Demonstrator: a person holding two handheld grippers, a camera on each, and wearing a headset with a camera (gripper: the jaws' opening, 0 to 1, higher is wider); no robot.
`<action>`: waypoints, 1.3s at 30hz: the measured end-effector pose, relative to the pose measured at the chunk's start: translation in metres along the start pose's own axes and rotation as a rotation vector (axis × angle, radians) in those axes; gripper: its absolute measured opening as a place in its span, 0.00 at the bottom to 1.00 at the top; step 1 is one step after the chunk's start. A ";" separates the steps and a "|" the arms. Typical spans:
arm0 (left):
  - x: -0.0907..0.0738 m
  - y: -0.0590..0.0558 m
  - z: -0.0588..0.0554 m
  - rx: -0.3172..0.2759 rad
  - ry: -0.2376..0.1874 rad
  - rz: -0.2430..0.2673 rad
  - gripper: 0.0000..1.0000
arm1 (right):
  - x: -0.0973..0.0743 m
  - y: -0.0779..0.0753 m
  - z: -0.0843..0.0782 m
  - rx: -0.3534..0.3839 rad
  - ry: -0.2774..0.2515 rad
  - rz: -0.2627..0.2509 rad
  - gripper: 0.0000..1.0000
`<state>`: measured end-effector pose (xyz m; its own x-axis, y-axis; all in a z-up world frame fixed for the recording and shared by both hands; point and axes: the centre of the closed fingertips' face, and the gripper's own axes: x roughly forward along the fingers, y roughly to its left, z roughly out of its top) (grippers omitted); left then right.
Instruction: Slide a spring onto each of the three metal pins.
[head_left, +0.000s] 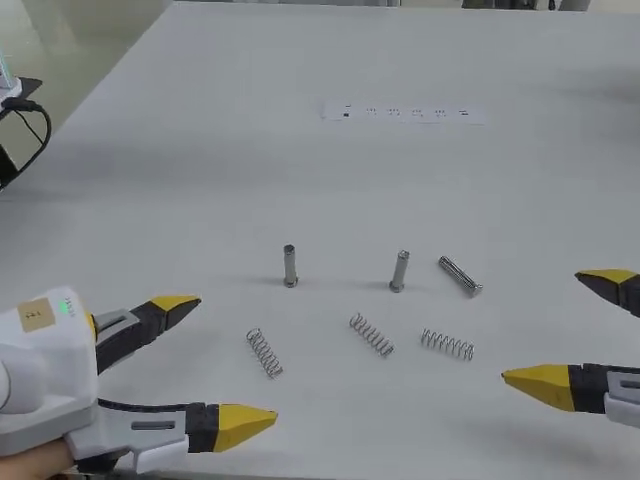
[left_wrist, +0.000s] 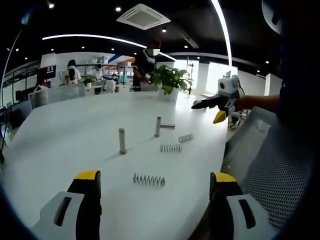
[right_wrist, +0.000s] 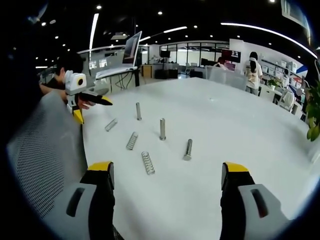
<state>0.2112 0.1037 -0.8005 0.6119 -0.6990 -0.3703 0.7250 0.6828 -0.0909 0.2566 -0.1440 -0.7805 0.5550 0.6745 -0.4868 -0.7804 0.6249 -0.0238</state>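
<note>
Our left claw (head_left: 232, 358) and right claw (head_left: 542, 326) hover spread, empty; we count 3 springs (head_left: 371, 335) loose on the table (head_left: 200, 150), 3 pins (head_left: 290, 266) bare.

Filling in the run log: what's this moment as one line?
upright pins | lying pin | springs loose on table | left tongs open | right tongs open

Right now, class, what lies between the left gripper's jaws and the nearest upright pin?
One spring, flat on the table, lies between the left gripper and that pin; the left gripper view shows it.
</note>
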 end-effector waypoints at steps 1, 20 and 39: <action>0.000 0.001 -0.001 0.000 0.002 0.002 0.87 | 0.001 -0.001 0.002 -0.001 -0.003 0.000 0.88; 0.003 0.001 -0.006 -0.002 0.026 -0.014 0.86 | 0.047 -0.037 0.026 0.018 0.119 -0.032 0.48; 0.001 0.005 0.001 -0.019 -0.017 0.005 0.85 | 0.105 -0.050 0.014 -0.031 0.345 -0.059 0.22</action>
<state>0.2156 0.1063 -0.8007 0.6213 -0.6986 -0.3548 0.7156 0.6904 -0.1063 0.3578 -0.0988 -0.8180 0.4733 0.4621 -0.7500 -0.7613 0.6429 -0.0844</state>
